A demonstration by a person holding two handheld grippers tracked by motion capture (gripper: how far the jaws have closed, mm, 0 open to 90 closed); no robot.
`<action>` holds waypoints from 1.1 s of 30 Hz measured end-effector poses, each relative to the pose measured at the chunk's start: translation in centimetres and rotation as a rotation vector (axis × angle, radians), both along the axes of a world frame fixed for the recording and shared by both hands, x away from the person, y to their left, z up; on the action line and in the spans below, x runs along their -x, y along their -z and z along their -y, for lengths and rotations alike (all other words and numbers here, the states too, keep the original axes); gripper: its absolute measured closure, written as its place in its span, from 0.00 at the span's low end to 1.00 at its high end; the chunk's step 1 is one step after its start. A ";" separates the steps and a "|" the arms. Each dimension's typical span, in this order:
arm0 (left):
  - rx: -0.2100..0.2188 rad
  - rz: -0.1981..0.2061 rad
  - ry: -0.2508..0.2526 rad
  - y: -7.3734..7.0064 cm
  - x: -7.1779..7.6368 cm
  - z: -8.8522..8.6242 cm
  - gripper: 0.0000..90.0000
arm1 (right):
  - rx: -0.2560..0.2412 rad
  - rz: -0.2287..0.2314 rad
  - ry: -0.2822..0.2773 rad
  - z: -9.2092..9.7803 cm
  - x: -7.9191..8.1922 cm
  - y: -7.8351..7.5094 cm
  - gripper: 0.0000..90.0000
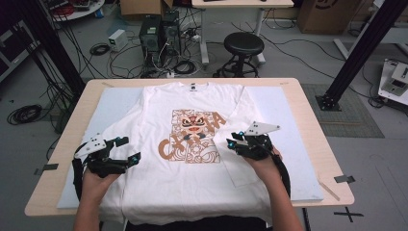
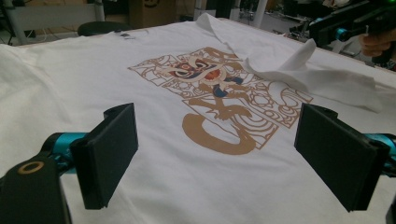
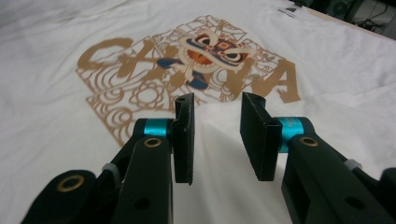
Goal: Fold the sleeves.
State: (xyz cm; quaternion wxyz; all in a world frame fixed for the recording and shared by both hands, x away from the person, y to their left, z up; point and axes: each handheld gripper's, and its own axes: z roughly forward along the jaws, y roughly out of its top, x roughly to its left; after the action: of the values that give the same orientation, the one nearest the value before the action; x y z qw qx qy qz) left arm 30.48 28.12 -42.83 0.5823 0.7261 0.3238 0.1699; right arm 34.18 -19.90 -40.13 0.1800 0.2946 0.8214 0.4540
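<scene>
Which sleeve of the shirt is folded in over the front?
The person's right sleeve lies folded in beside the print, by the right gripper. The left sleeve lies spread out.

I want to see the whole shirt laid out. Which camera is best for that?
The high view: the entire white T-shirt lies spread on the table. The left and right gripper views show just the printed chest up close.

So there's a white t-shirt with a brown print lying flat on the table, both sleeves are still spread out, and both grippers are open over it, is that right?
Not quite. The sleeve on the right gripper's side is already folded in over the white t-shirt, as the high view shows. The rest holds: brown print, shirt on the table, left gripper open too.
</scene>
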 end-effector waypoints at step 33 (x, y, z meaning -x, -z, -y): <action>-0.039 0.012 0.009 0.0 0.0 0.7 0.15 | 0.093 -0.145 -0.134 0.2 2.1 4.3 0.99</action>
State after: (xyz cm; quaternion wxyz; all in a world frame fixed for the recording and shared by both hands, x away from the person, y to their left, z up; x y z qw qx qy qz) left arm 30.47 27.46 -42.83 0.5706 0.7379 0.3136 0.1777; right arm 32.08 -20.10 -44.40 0.1027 0.2622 0.8704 0.4038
